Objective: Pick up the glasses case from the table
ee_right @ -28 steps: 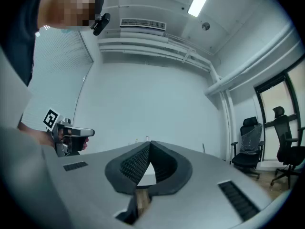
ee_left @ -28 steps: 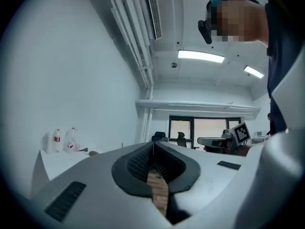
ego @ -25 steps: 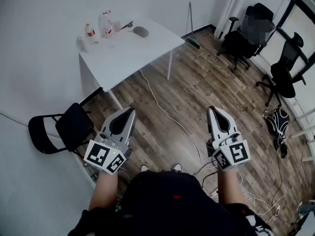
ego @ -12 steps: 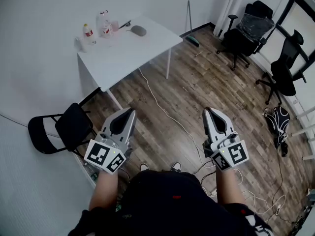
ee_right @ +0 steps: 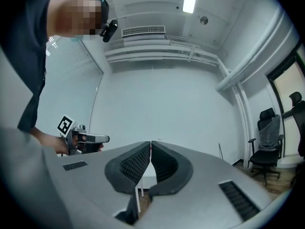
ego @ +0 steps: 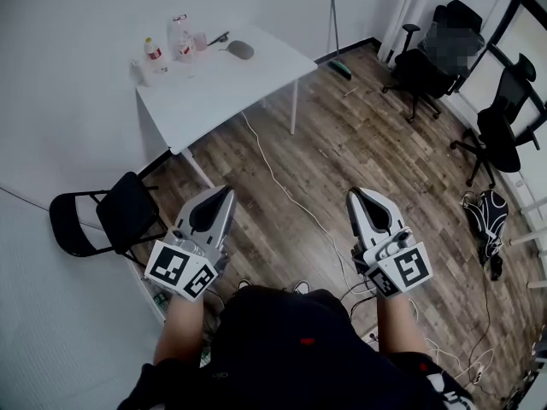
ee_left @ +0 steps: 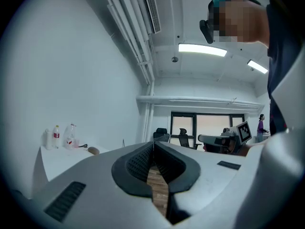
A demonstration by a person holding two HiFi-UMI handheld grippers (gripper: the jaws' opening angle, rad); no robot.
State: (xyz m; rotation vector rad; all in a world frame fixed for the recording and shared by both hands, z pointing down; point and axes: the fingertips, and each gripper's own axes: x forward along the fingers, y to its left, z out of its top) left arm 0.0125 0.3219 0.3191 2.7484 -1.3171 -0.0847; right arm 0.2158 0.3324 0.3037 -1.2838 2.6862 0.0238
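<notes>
The glasses case [ego: 241, 50] is a grey oval lying at the far end of the white table [ego: 222, 92], well ahead of both grippers. It also shows small at the left of the left gripper view, as the glasses case [ee_left: 93, 150] on the table [ee_left: 57, 161]. My left gripper [ego: 224, 191] is held level over the wooden floor, shut and empty. My right gripper [ego: 352, 193] hangs beside it, also shut with nothing between its pads. The left gripper [ee_left: 153, 143] and the right gripper [ee_right: 151, 143] each have their jaws closed tip to tip in their own views.
Bottles [ego: 154, 54] and a cup stand at the table's back corner near the wall. A black folding chair [ego: 102, 225] is at the left. Office chairs [ego: 427, 67] stand at the right, a bag [ego: 487, 216] lies on the floor, and a white cable [ego: 282, 190] runs across it.
In the head view my right gripper has shifted a little to the left. The left gripper stays almost where it was in the picture. Both remain shut.
</notes>
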